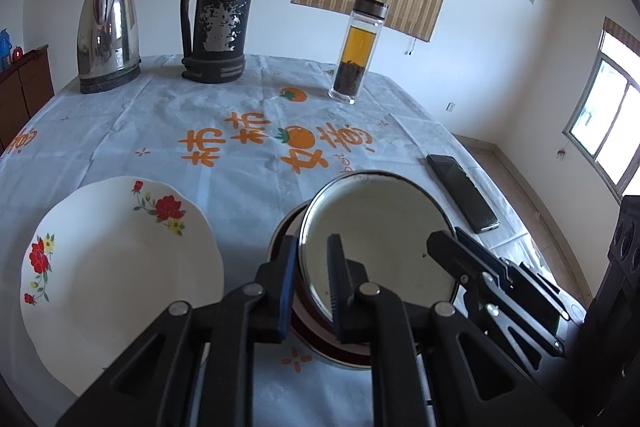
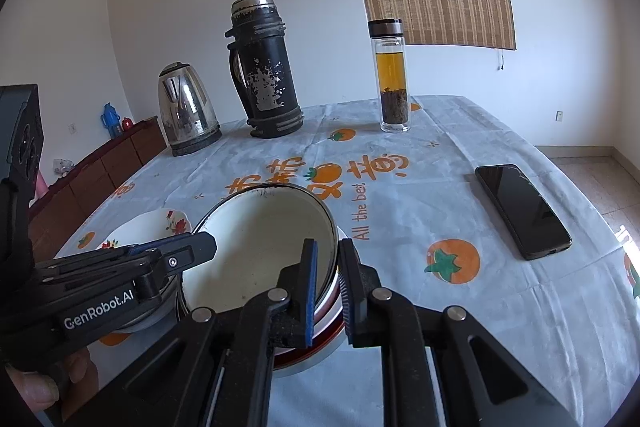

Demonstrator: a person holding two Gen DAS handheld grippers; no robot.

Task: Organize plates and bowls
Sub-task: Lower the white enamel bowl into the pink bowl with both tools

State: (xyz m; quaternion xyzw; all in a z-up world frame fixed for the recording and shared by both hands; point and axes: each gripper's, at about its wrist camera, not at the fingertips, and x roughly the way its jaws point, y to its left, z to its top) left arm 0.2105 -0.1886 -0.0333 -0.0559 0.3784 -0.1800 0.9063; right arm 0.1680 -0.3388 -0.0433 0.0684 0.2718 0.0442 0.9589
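— Two grippers on one bowl; why both?

— It looks like a shared lift. The left gripper [image 1: 312,287] straddles the near-left rim of the enamel bowl [image 1: 380,227], one finger inside and one outside, closed down on the rim. The right gripper [image 2: 328,283] does the same on the near-right rim, clenched across the wall. Held from both sides, the bowl sits tilted rather than flat.

— Where does it sit?

— Near the table's front edge, on top of a red-banded dish [image 2: 320,339], partly nested. I judge the stacking step is nearly done, though I cannot tell whether the bowl is fully seated.

— And the rest, left to right?

— At the front-left edge lies a flowered plate [image 1: 120,267], empty and apart from the stack. Along the far edge stand a steel kettle [image 1: 108,39], a worn black thermos [image 1: 220,7] and a glass tea bottle [image 1: 358,51] holding amber liquid over dark leaves. A phone [image 2: 522,211] lies flat toward the right edge of the tablecloth [image 2: 440,307].

— Anything in the bowl?

— Only dark specks.
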